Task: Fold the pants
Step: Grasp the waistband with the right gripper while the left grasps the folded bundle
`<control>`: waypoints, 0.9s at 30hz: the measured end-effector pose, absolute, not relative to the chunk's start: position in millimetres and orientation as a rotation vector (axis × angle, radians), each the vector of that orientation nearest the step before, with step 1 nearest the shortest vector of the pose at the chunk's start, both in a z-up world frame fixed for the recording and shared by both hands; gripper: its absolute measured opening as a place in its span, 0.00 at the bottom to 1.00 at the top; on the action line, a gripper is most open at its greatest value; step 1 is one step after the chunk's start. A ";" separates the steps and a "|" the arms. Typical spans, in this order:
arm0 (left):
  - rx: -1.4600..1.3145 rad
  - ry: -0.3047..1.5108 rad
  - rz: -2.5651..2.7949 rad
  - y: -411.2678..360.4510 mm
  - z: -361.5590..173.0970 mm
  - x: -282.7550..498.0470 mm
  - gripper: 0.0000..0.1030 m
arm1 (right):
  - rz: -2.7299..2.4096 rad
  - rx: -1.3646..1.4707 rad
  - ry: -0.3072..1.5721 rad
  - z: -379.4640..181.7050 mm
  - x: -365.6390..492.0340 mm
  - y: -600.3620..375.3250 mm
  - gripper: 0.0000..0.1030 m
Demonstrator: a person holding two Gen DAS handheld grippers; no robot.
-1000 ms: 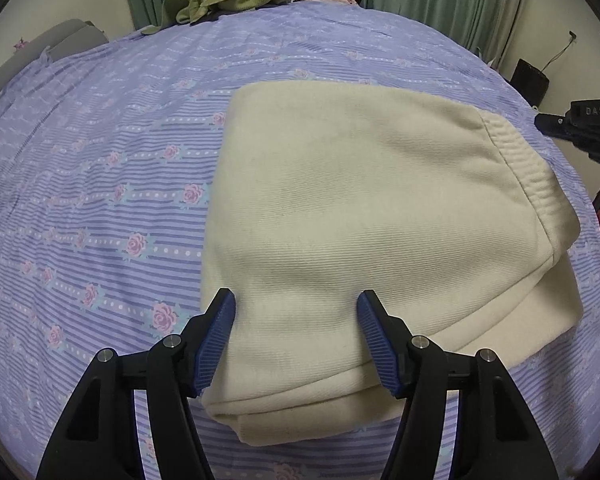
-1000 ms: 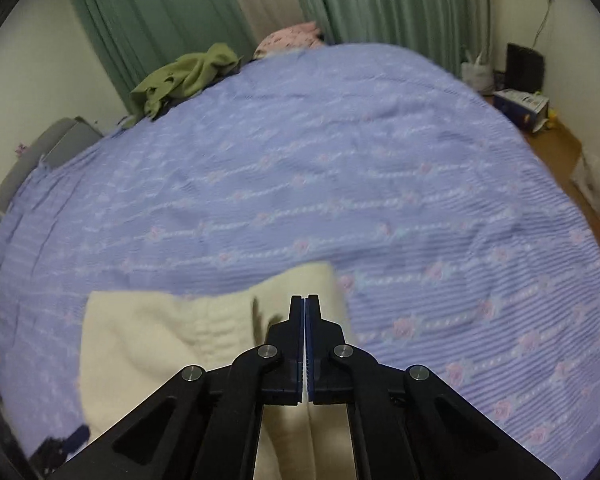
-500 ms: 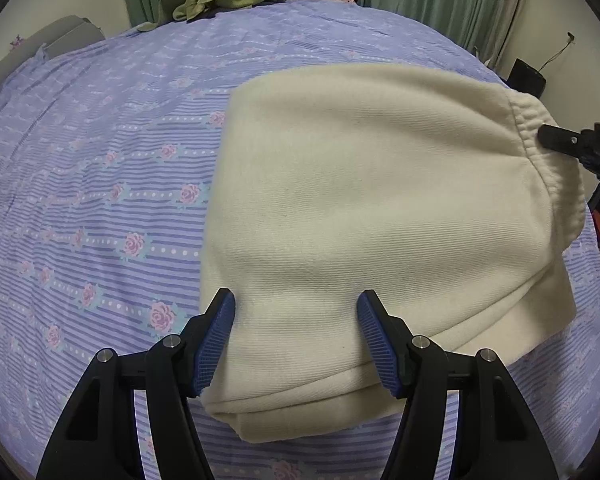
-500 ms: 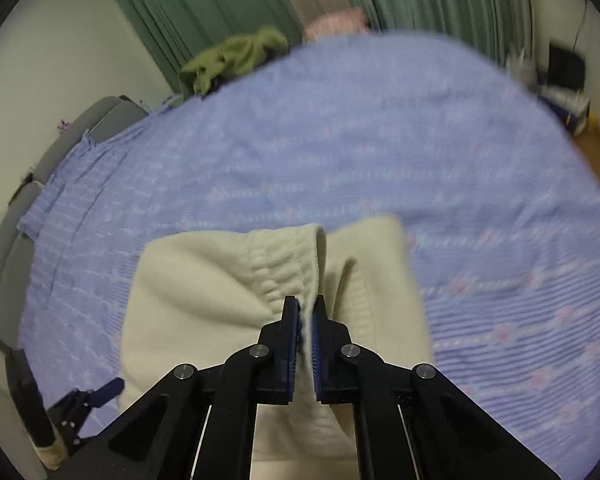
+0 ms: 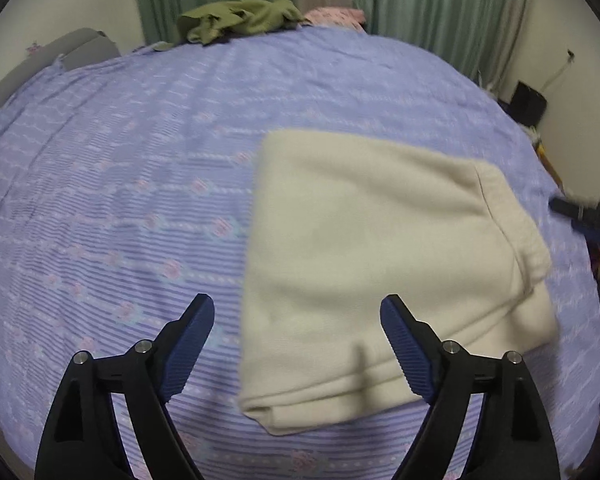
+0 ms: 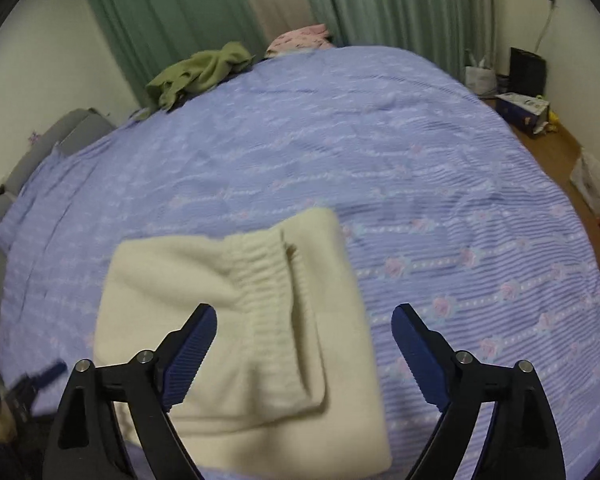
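The cream pants (image 5: 364, 248) lie folded in a thick rectangle on the purple flowered bedspread (image 5: 120, 160). Their ribbed waistband (image 6: 260, 276) lies on top, near the right side. My left gripper (image 5: 297, 299) hovers over the near folded edge, its jaws opening, with the pads clear of the cloth. My right gripper (image 6: 304, 308) hangs above the waistband end, its jaws also opening and gripping nothing. Each gripper shows in the other's view: the right one (image 5: 580, 216) at the far right edge, the left one (image 6: 40, 378) at the lower left.
A green garment (image 5: 240, 16) and a pink cloth (image 5: 332, 14) lie at the far end of the bed, before green curtains. Grey upholstery (image 5: 60, 52) borders the left side. Boxes (image 6: 520, 108) stand on the wooden floor past the bed's right edge.
The right gripper, shut on the waistband half a second ago, has let go and opened wide. The left jaws have widened and lifted off the pants, which now rest flat.
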State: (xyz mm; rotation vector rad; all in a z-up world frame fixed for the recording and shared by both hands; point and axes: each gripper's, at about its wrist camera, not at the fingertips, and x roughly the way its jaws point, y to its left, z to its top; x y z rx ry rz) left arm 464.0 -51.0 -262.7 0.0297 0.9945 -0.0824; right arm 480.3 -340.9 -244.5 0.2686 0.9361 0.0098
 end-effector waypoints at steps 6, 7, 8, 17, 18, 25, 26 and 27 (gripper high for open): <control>0.038 1.026 -0.049 -39.5 -271.9 483.2 0.84 | 0.030 0.310 1.047 -284.7 494.3 -339.1 0.88; 0.037 1.028 -0.050 -38.9 -273.3 485.3 0.84 | 0.020 0.303 1.071 -292.6 497.4 -339.5 0.88; 0.033 1.033 -0.054 -37.6 -274.7 487.6 0.84 | 0.031 0.302 1.083 -299.5 498.9 -340.6 0.88; -0.109 1.133 -0.105 -37.9 -296.6 512.9 0.84 | 0.002 0.407 1.146 -331.7 489.5 -365.8 0.88; -0.100 1.133 -0.111 -40.4 -297.1 514.5 0.84 | 0.007 0.431 1.150 -336.0 489.6 -368.7 0.88; -0.052 1.136 -0.161 -44.9 -306.6 532.4 0.86 | 0.037 0.510 1.162 -345.4 488.3 -373.5 0.83; -0.055 1.139 -0.166 -43.1 -307.9 533.3 0.87 | 0.045 0.508 1.161 -343.8 488.7 -372.1 0.80; -0.064 1.150 -0.171 -41.8 -312.1 536.2 0.88 | 0.061 0.503 1.159 -343.1 489.9 -369.4 0.79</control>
